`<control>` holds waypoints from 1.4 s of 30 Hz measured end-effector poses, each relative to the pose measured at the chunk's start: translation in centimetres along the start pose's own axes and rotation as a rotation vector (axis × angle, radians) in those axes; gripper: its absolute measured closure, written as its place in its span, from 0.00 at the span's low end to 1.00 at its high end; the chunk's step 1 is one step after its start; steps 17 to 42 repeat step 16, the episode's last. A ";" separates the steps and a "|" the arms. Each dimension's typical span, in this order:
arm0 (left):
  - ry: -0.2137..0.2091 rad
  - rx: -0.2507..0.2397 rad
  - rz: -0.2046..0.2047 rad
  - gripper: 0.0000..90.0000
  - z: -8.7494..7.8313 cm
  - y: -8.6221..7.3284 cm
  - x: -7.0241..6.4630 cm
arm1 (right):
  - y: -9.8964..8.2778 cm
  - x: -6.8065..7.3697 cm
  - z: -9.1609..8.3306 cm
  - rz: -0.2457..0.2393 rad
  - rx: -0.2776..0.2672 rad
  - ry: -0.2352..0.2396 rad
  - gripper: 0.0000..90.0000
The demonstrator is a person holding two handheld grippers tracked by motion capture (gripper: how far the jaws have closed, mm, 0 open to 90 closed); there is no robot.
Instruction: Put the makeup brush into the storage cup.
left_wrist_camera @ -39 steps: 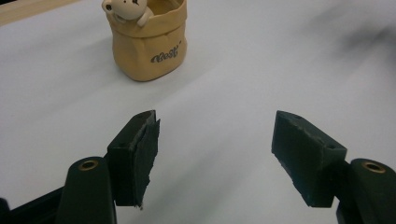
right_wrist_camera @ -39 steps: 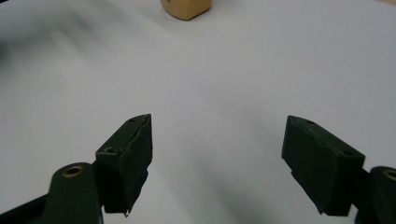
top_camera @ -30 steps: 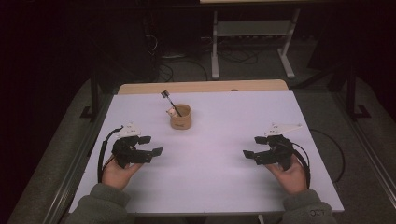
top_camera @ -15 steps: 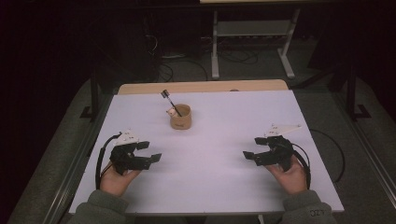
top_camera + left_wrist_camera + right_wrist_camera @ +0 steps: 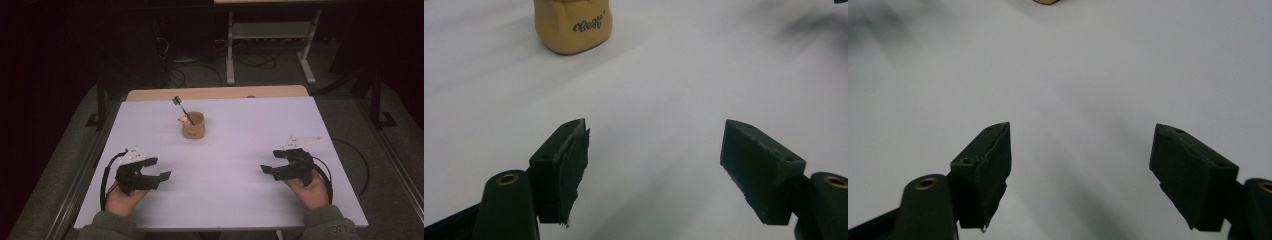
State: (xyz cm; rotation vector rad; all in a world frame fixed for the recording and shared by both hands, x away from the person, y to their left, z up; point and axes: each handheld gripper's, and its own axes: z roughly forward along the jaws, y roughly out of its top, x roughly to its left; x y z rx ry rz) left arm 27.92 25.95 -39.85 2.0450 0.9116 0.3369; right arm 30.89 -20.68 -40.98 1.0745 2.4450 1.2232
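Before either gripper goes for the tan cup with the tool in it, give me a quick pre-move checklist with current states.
1. Left gripper free of load: ok. Its jaws have just been opening and nothing lies between them.
2. Right gripper free of load: ok, jaws wide apart over the bare white table.
3. Tan cup upright: ok, standing toward the far side of the table, apart from both grippers.
4. Dark-handled tool seated in the cup: ok, leaning out to the far left.
5. Path from each gripper to the cup: ok, no object in between.
6. Small pale item at the cup's rim: cannot tell what it is.
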 end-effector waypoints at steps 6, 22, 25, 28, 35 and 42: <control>0.009 0.009 0.014 0.28 0.1 -0.7 -0.2 | -0.3 0.1 0.1 0.003 0.008 0.002 0.26; 0.011 0.004 0.005 0.26 0.0 -1.5 -0.2 | -0.5 0.6 0.8 -0.020 0.025 -0.016 0.26; 0.011 0.004 0.005 0.26 0.0 -1.5 -0.2 | -0.5 0.6 0.8 -0.020 0.025 -0.016 0.26; 0.011 0.004 0.005 0.26 0.0 -1.5 -0.2 | -0.5 0.6 0.8 -0.020 0.025 -0.016 0.26; 0.011 0.004 0.005 0.26 0.0 -1.5 -0.2 | -0.5 0.6 0.8 -0.020 0.025 -0.016 0.26; 0.011 0.004 0.005 0.26 0.0 -1.5 -0.2 | -0.5 0.6 0.8 -0.020 0.025 -0.016 0.26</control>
